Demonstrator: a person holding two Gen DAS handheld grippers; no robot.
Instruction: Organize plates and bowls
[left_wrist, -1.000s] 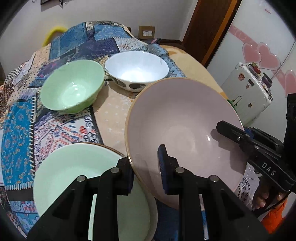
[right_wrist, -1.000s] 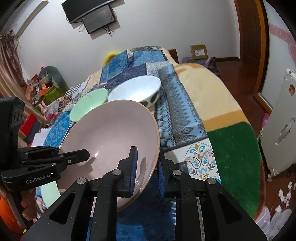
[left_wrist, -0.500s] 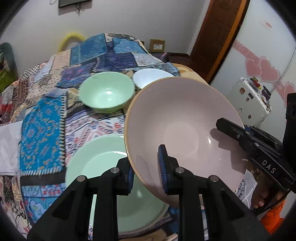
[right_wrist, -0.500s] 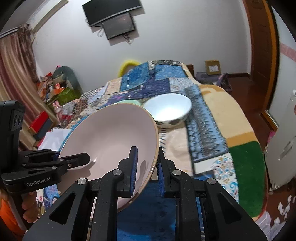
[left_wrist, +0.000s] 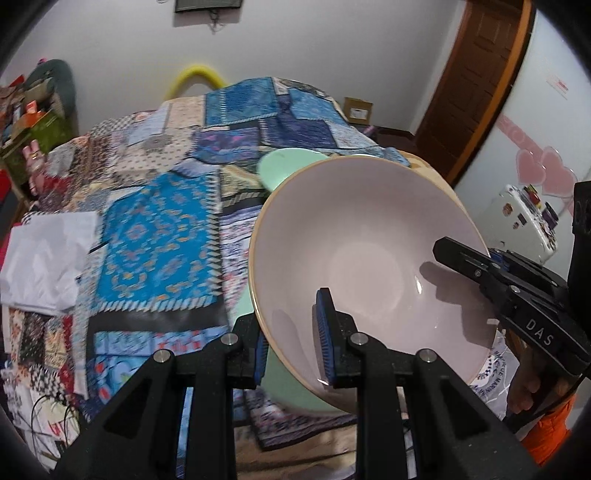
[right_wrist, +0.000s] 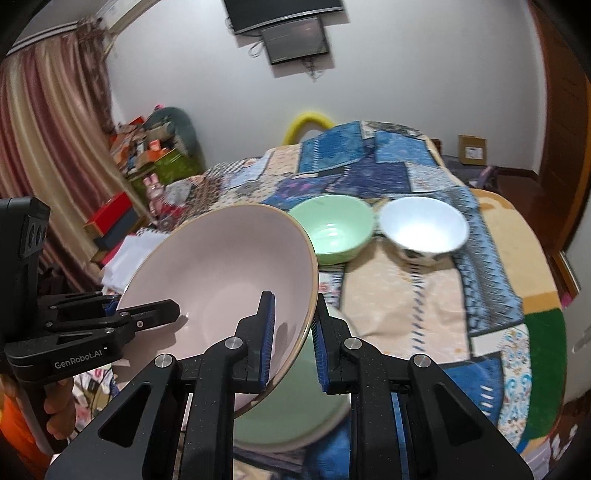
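Carrying the wide, shallow pale-pink ceramic plate with a tan rim (left_wrist: 369, 258) between two tools calls for both hands to travel together and keep the same tilt, since each tool pinches only the rim. The left gripper (left_wrist: 291, 343) is clamped on the near rim in its own view, one blue pad inside the dish and one outside; the right gripper (right_wrist: 293, 339) is clenched the same way on the opposite edge. I judge the step in hand to be a transfer of this plate toward a stack, and it would go best if the plate is levelled before it is lowered, because it now hangs tilted above the table. Directly under it lies a round pale-green plate (right_wrist: 295, 410), partly hidden by the pink one; it looks like the natural resting place, though I cannot tell that for sure. The pink surface is glossy and smooth, with small highlights near the centre, so it may slip in a loose pinch. Farther back on the patchwork blue-and-beige cloth (right_wrist: 406, 295) stand a pale-green bowl (right_wrist: 332, 229) and a white bowl with dark markings on its outside (right_wrist: 424, 229), just beside each other.
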